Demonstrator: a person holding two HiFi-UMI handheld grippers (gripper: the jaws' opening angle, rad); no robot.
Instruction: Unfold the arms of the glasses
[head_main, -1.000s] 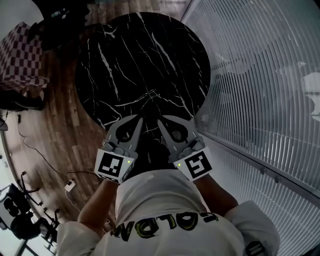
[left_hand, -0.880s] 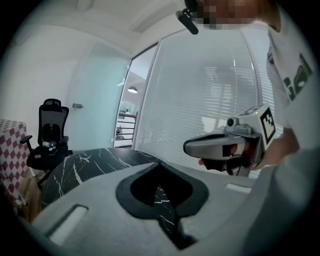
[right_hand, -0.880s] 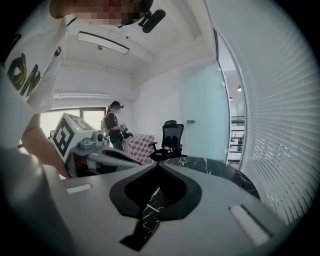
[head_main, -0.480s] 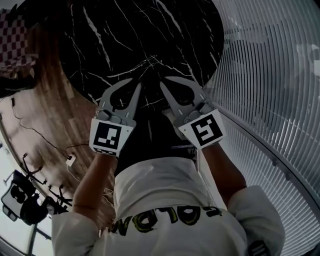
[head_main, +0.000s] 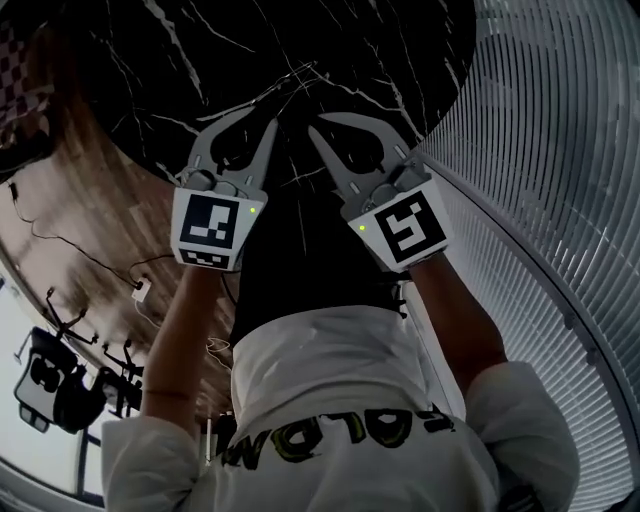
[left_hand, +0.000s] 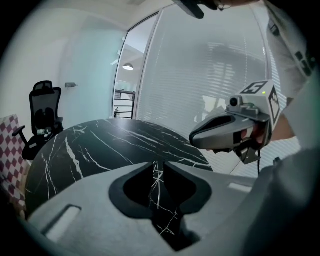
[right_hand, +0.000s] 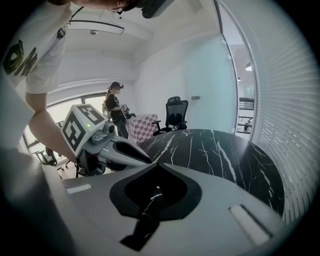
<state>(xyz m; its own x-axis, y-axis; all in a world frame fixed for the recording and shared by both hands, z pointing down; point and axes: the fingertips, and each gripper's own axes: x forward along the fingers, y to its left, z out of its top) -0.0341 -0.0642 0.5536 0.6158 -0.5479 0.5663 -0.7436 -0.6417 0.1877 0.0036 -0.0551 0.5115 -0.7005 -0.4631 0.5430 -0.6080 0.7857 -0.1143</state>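
Note:
No glasses show in any view. A round black marble table (head_main: 330, 40) with white veins lies ahead, also seen in the left gripper view (left_hand: 100, 145) and the right gripper view (right_hand: 225, 155). My left gripper (head_main: 272, 122) hangs over the table's near edge, its tips drawn together to a thin slit (left_hand: 159, 162) and holding nothing. My right gripper (head_main: 313, 130) is close beside it, its jaws shut tip to tip (right_hand: 157, 164) and empty. Each gripper shows in the other's view: the right gripper (left_hand: 197, 136) and the left gripper (right_hand: 147, 158).
A slatted glass wall (head_main: 560, 150) runs along the right of the table. A black office chair (right_hand: 176, 112) and a checked seat (right_hand: 142, 125) stand beyond the table, with a person (right_hand: 116, 107) further back. Cables (head_main: 140, 290) lie on the wooden floor at the left.
Both grippers have moved together out over the table's near edge and sit higher in the head view. The table has slid towards the top of the picture. The jaws look unchanged.

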